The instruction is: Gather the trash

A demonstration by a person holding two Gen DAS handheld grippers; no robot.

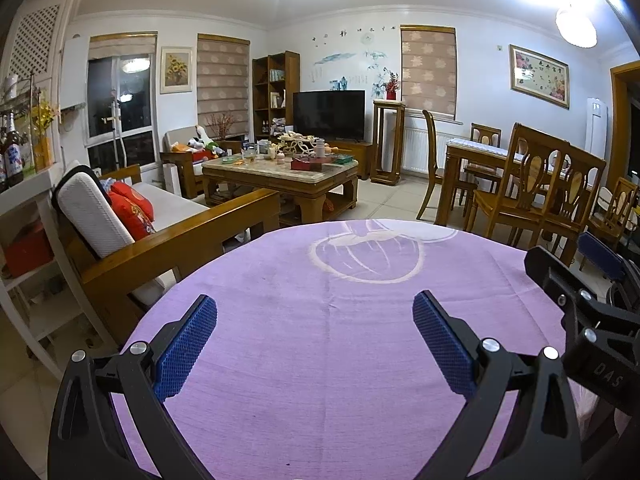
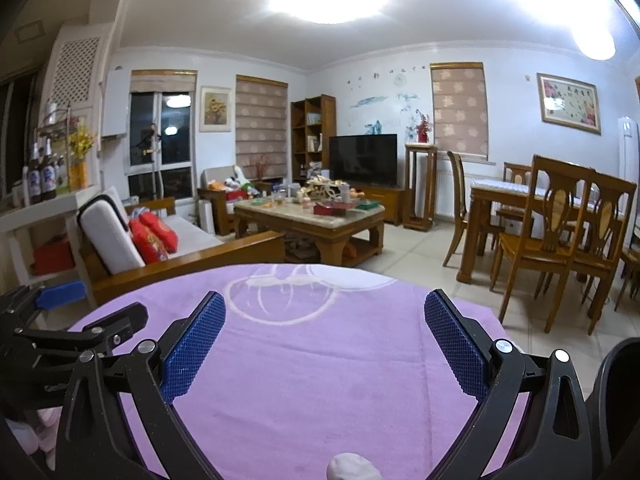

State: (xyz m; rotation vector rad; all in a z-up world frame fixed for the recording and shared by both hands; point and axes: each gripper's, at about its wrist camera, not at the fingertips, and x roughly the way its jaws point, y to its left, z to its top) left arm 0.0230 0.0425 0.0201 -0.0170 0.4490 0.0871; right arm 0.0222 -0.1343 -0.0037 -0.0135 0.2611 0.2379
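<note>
My left gripper (image 1: 315, 310) is open and empty over a round table with a purple cloth (image 1: 320, 340). My right gripper (image 2: 325, 308) is open and empty over the same cloth (image 2: 320, 360), just to the right of the left one; part of it shows in the left wrist view (image 1: 580, 300). A small pale lump (image 2: 352, 468) lies at the bottom edge of the right wrist view; I cannot tell what it is. No clear piece of trash shows on the cloth.
A wooden sofa with red cushions (image 1: 132, 208) stands left. A cluttered coffee table (image 1: 280, 168) is beyond the cloth. A dining table and chairs (image 1: 532, 176) stand right. A white shelf with bottles (image 1: 16, 160) is at far left.
</note>
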